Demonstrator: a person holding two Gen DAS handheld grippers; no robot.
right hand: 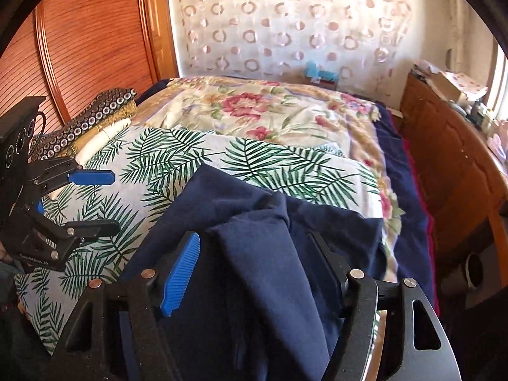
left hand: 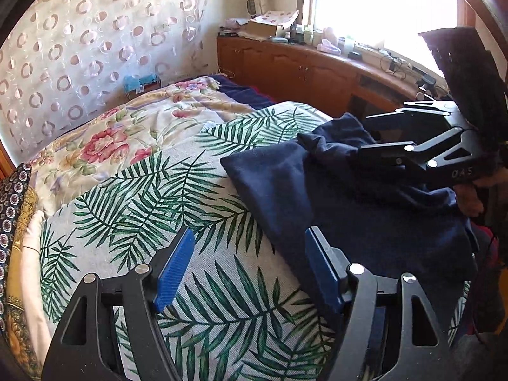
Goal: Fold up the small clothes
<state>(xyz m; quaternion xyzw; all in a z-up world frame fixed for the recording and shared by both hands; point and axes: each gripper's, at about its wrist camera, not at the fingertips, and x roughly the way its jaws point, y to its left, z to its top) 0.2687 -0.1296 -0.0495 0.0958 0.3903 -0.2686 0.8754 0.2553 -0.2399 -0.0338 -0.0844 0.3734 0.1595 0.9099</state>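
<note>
A dark navy garment (left hand: 349, 209) lies rumpled on the palm-leaf sheet (left hand: 133, 209) covering the bed. My left gripper (left hand: 247, 270) is open at the garment's left edge: one blue pad over the sheet, the other over navy cloth. In the right wrist view the left gripper (right hand: 92, 201) hovers open above the sheet, left of the garment (right hand: 222, 203). My right gripper (right hand: 254, 270) straddles a raised fold of the garment; the left blue pad is bare and clear of the cloth. From the left wrist view, the right gripper (left hand: 365, 135) sits on the garment's far side, fingers apart.
A floral quilt (right hand: 270, 111) covers the far half of the bed. Folded patterned cloths (right hand: 95, 111) are stacked by the wooden headboard (right hand: 79, 47). A wooden cabinet (left hand: 301, 70) with clutter runs under the bright window. A hand (left hand: 470, 200) holds the right gripper.
</note>
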